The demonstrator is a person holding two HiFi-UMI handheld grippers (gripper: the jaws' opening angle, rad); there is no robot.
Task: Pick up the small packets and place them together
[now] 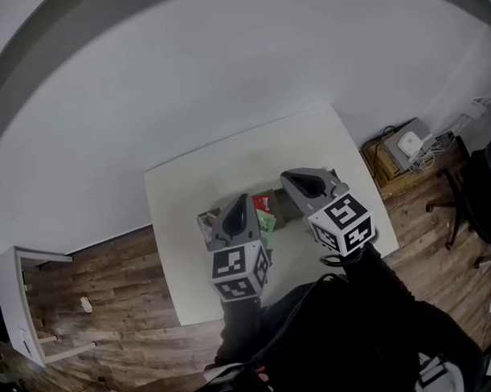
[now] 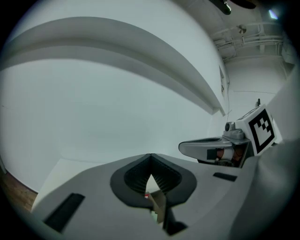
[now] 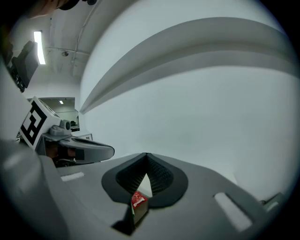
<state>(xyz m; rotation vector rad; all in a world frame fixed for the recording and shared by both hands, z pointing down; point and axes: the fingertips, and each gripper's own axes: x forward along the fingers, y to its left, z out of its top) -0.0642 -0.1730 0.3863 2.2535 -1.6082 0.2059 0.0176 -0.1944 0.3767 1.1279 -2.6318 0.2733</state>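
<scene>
The right gripper [image 3: 146, 157] is clamping its jaws fully together at the tips and is pinching a small red packet [image 3: 138, 200] edge-on, deep in the notch behind them. That seems a sensible hold for something so thin, since it cannot slip out forward. The left gripper [image 2: 150, 159] is doing the same: its jaws are meeting at the tips and are gripping a tan packet [image 2: 158, 202] with a red corner low between them.

Both grippers are hanging side by side above the white table [image 1: 228, 172], pointing only slightly downward and clear of its surface. This looks like a carrying pose, keeping each packet off the tabletop. Beneath and between them a green packet [image 1: 267, 223] is lying flat on the table, with more packets beside it that are too small to identify. That cluster is likely serving as the gathering spot, so the two held packets are probably heading there.
</scene>
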